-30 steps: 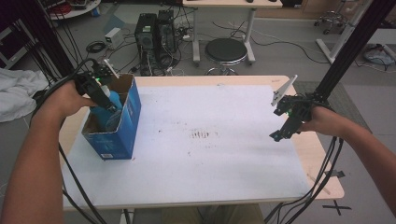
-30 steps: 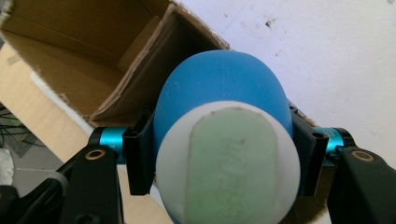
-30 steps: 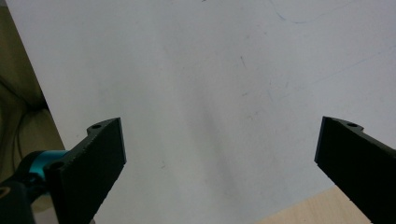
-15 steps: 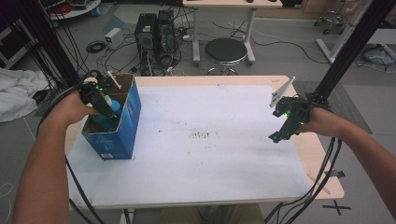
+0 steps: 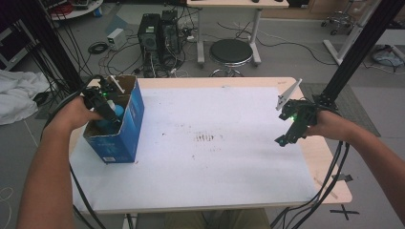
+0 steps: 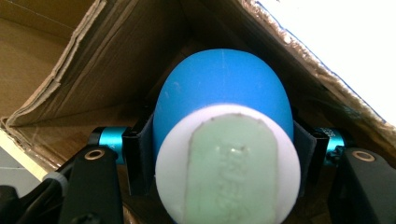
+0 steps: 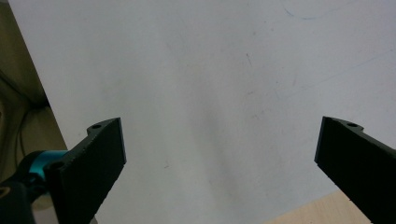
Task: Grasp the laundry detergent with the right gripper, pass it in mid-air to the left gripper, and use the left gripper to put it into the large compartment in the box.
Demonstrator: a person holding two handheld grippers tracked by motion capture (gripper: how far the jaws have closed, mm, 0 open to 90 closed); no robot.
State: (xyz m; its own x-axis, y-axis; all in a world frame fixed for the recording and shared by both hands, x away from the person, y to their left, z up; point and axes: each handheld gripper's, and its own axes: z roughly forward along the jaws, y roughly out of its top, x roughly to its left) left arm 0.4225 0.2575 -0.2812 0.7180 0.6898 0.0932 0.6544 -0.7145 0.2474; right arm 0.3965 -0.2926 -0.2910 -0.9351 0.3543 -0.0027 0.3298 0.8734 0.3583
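A blue box (image 5: 128, 125) of brown cardboard stands open at the table's left edge. My left gripper (image 5: 107, 107) reaches down into it, shut on a blue rounded object (image 5: 117, 112). In the left gripper view that blue object (image 6: 223, 91) has a flat white end with a pale green patch and sits pinched between the pads, with the gripper (image 6: 217, 156) low among the cardboard walls (image 6: 107, 70). My right gripper (image 5: 287, 135) hangs open over the right side of the white sheet (image 5: 205, 157). The right gripper (image 7: 219, 158) has nothing between its jaws.
A round stool (image 5: 230, 51) and computer towers (image 5: 160, 28) stand on the floor behind the table. A black frame post (image 5: 356, 50) rises at the back right, and a white cloth (image 5: 16, 95) lies at the far left. Cables trail from both hands.
My left hand has sunk, carrying the blue object deeper into the box. The right hand has stayed where it was.
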